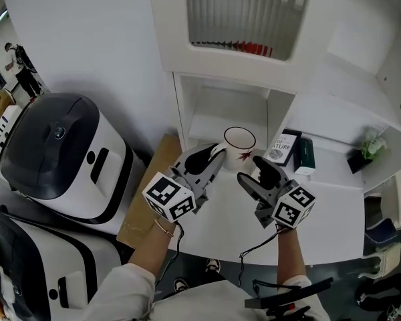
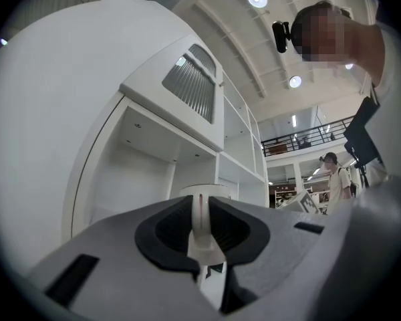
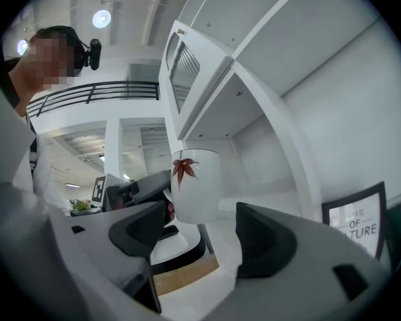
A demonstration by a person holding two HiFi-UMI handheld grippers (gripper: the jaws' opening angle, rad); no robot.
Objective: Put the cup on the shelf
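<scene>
We hold the white leaf-print cup [image 1: 239, 142] by its handle in the left gripper [image 1: 216, 154], jaws narrow & clamped, just in front of the shelf [image 1: 207, 124] cubby. Right gripper [image 1: 252, 171] gapes wide, empty. Cup not yet set down; placing & letting go are left

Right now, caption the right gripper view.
Open right gripper faces the red-leaf cup, gripped by the left gripper, before the shelf.

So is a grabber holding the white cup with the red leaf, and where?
The left gripper pinches the white ceramic cup with the red leaf by its handle. The right gripper is open and holds nothing.
</scene>
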